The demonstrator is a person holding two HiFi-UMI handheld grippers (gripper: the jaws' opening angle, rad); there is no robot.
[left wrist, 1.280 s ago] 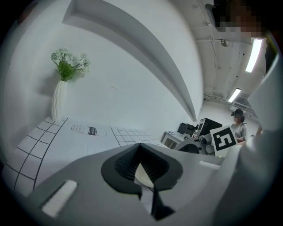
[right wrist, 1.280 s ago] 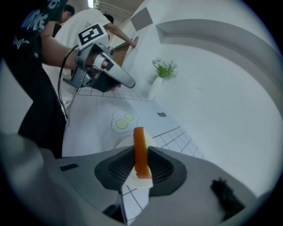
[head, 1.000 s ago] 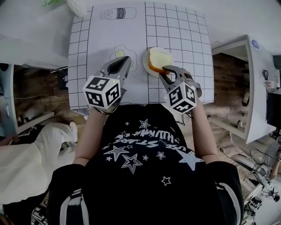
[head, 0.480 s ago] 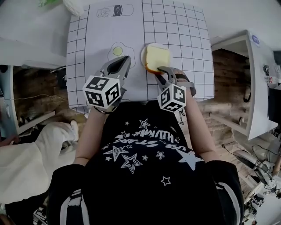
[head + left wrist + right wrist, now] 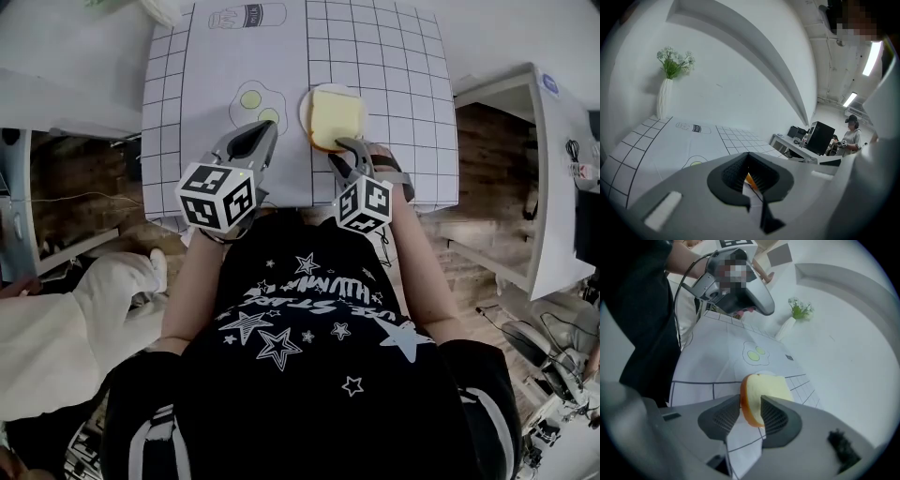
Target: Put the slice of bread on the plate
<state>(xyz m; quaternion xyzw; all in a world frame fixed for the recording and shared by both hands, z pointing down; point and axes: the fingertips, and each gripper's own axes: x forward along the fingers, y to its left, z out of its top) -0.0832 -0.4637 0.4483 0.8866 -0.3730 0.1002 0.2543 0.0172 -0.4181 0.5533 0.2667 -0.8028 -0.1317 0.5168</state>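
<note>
The slice of bread (image 5: 337, 116), pale with a brown crust, lies flat on the small white plate (image 5: 306, 111) on the gridded mat. My right gripper (image 5: 339, 152) reaches its near edge from below. In the right gripper view the bread (image 5: 765, 389) stands between the jaws of that gripper (image 5: 747, 412); the jaws are opening and a gap shows at the left pad. My left gripper (image 5: 265, 128) hovers left of the plate over the mat, jaws closed with nothing in them. In its own view the left gripper (image 5: 749, 177) is shut.
A printed fried egg (image 5: 255, 101) lies left of the plate and a printed bottle (image 5: 248, 16) at the mat's far edge. A white vase with flowers (image 5: 665, 93) stands at the far left corner. The table's near edge runs just under the grippers. A white desk (image 5: 525, 187) stands to the right.
The right gripper came down with the bread, which went from tilted to flat on the plate, and its jaws spread. The left gripper hardly moved.
</note>
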